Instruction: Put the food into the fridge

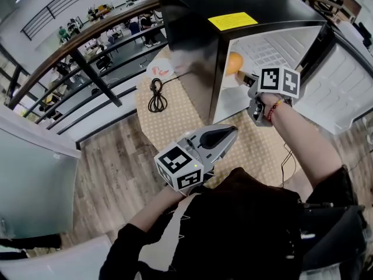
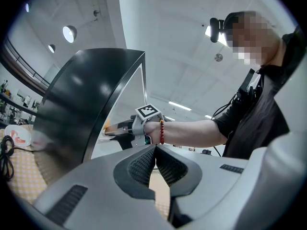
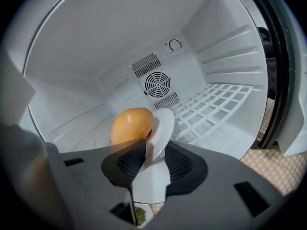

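The placing step is in hand. The right claw (image 3: 156, 145) reaches into the open fridge (image 1: 192, 34) and pinches the rim of a white plate (image 3: 162, 128). The plate carries an orange fruit (image 3: 132, 124), which sits at the left, just inside the opening. I cannot tell whether the plate already rests on anything. Next, I judge, it must settle flat, and then the claw should spread and back straight out without dragging it. The right arm is stretched far forward. The left claw (image 1: 230, 132), pressed together and empty, hovers near the body over the tabletop (image 1: 175, 112).
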`<move>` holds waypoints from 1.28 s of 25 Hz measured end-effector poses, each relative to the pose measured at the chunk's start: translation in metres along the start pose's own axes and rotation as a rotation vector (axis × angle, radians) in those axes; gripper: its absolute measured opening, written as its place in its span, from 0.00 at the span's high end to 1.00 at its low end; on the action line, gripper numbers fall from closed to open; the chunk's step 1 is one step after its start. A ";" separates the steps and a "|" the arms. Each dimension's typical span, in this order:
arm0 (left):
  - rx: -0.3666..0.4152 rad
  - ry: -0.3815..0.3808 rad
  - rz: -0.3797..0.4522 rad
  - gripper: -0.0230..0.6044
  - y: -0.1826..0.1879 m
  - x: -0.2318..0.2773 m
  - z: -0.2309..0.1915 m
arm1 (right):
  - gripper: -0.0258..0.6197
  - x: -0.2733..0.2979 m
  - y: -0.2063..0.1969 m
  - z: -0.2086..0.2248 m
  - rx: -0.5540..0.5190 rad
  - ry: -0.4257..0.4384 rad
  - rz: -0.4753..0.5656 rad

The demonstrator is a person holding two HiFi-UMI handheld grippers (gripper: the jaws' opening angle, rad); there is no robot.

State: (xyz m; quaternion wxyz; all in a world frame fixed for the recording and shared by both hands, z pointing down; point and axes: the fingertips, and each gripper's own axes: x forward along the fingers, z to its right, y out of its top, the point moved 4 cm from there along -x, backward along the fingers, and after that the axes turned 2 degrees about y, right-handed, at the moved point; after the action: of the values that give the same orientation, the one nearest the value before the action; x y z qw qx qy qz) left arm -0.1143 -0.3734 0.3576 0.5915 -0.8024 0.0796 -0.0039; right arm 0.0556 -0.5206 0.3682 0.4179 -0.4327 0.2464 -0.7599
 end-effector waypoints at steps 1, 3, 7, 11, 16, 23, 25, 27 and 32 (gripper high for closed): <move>0.002 0.001 0.000 0.94 0.001 -0.001 0.000 | 0.78 0.000 0.000 0.000 -0.003 -0.005 0.000; 0.005 0.004 0.002 0.94 0.001 -0.002 0.000 | 0.77 -0.001 0.000 0.000 -0.019 -0.019 0.000; 0.000 0.001 0.001 0.94 -0.001 0.000 0.001 | 0.75 -0.003 0.001 0.004 -0.052 -0.050 0.000; 0.001 0.003 0.005 0.94 -0.001 0.000 0.003 | 0.73 -0.004 -0.001 0.004 -0.084 -0.074 -0.004; -0.003 0.010 0.005 0.94 -0.001 -0.002 0.003 | 0.72 -0.004 0.000 0.004 -0.124 -0.100 -0.011; -0.008 0.019 0.007 0.94 -0.001 -0.005 0.005 | 0.70 -0.005 0.000 0.005 -0.150 -0.116 -0.012; -0.011 0.024 0.009 0.94 -0.002 -0.006 0.004 | 0.70 -0.005 -0.001 0.005 -0.170 -0.128 -0.014; -0.016 0.026 0.012 0.94 -0.002 -0.007 0.004 | 0.67 -0.005 -0.001 0.006 -0.202 -0.147 -0.017; -0.036 0.025 0.019 0.94 -0.005 -0.007 0.001 | 0.65 -0.003 -0.002 0.009 -0.219 -0.152 -0.020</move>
State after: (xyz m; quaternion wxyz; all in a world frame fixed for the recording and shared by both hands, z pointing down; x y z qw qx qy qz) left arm -0.1200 -0.3701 0.3630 0.5758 -0.8121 0.0948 -0.0070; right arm 0.0631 -0.5172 0.3724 0.3781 -0.5345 0.2912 -0.6975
